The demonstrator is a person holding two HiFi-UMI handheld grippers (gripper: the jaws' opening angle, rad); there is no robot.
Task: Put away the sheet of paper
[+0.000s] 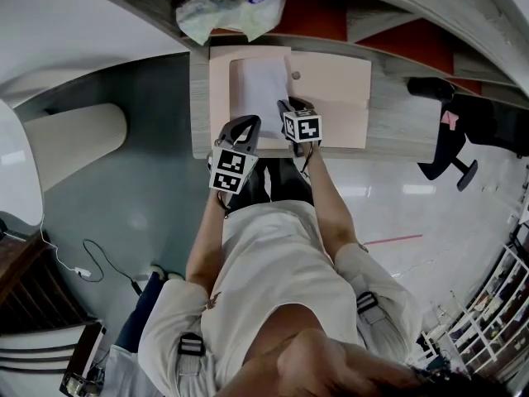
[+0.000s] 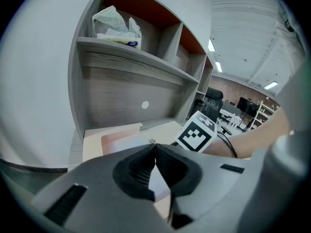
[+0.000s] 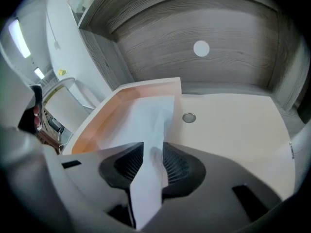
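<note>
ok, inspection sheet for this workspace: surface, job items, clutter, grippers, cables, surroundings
Surface: grey wood-grain desk, largely covered by the folder.
Job's things: white sheet lies in the open pink folder, its near end reaching between the right gripper's jaws.
Clutter: crumpled plastic bag on the shelf above the desk.
Grippers: left gripper has its jaws together and holds nothing; right gripper has its jaws apart, with the sheet between them but not pinched.
Cables: floor cable lies loose to the left of the desk.
Surroundings: black office chair at the desk's right end.
</note>
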